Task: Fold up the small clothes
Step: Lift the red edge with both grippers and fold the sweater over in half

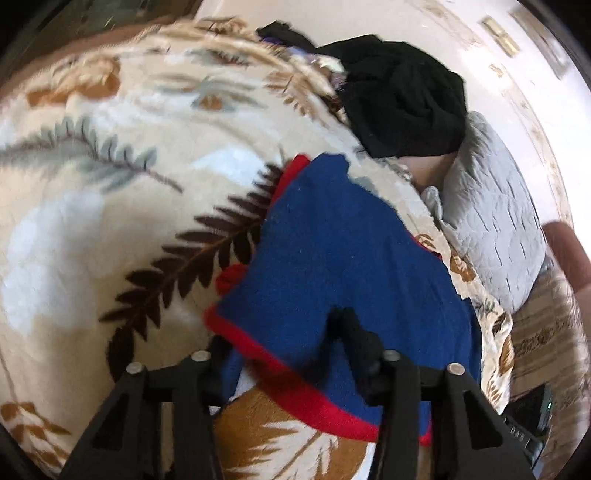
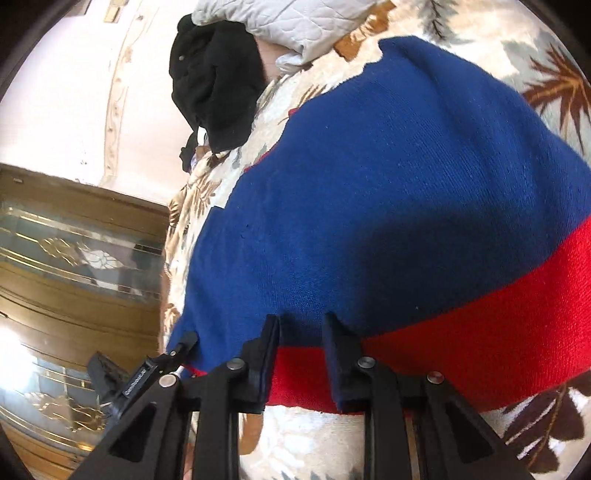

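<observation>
A blue knit sweater (image 1: 351,240) (image 2: 406,166) with a red hem lies spread on a leaf-patterned blanket (image 1: 110,166) (image 2: 314,443). My left gripper (image 1: 286,339) stands at its hem. One finger rests on top of the blue cloth, the other sits at the red edge, and there is a wide gap between them. My right gripper (image 2: 301,325) meets the hem at another spot. Its fingers are narrowly apart, with flat blue and red cloth showing between them. Neither pair of pads visibly pinches the fabric.
A heap of black clothes (image 1: 402,96) (image 2: 214,81) lies past the sweater, next to a grey quilted pillow (image 1: 491,221) (image 2: 295,22). A wooden cabinet with glass doors (image 2: 74,240) stands beyond the bed's edge, under a pale wall.
</observation>
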`<state>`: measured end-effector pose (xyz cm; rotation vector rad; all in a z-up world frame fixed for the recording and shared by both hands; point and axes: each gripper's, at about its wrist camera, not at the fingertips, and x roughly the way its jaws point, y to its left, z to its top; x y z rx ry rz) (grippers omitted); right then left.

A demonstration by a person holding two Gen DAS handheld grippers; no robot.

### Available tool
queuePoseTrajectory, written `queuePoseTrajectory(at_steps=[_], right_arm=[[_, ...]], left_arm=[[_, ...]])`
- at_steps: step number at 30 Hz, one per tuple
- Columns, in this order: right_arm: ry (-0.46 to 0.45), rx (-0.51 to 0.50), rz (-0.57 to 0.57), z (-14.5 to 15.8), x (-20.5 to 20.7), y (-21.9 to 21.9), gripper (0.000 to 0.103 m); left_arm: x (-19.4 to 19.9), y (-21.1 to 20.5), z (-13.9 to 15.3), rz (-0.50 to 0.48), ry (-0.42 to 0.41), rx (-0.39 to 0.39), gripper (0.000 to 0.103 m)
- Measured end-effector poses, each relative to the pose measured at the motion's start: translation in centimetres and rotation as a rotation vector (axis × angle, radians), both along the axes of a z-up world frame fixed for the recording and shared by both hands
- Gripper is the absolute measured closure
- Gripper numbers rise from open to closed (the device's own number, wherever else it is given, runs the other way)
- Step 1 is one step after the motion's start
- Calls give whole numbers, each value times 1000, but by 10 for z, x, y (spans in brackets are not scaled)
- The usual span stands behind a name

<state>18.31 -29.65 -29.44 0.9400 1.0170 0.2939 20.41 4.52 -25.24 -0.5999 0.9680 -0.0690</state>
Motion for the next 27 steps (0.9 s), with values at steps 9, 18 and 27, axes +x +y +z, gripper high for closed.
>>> queuePoseTrajectory(at_steps=[9, 18, 27], right_arm=[[21, 55, 3, 0, -3, -6, 76], [-124, 59, -139, 32, -24, -51, 72], [-193, 169, -342, 42, -50, -116, 72]], left_arm=[[0, -17, 27, -40, -118, 63, 76], [-1, -91, 91, -294, -289, 224, 79], [-5, -224, 91, -655, -330, 287, 84]])
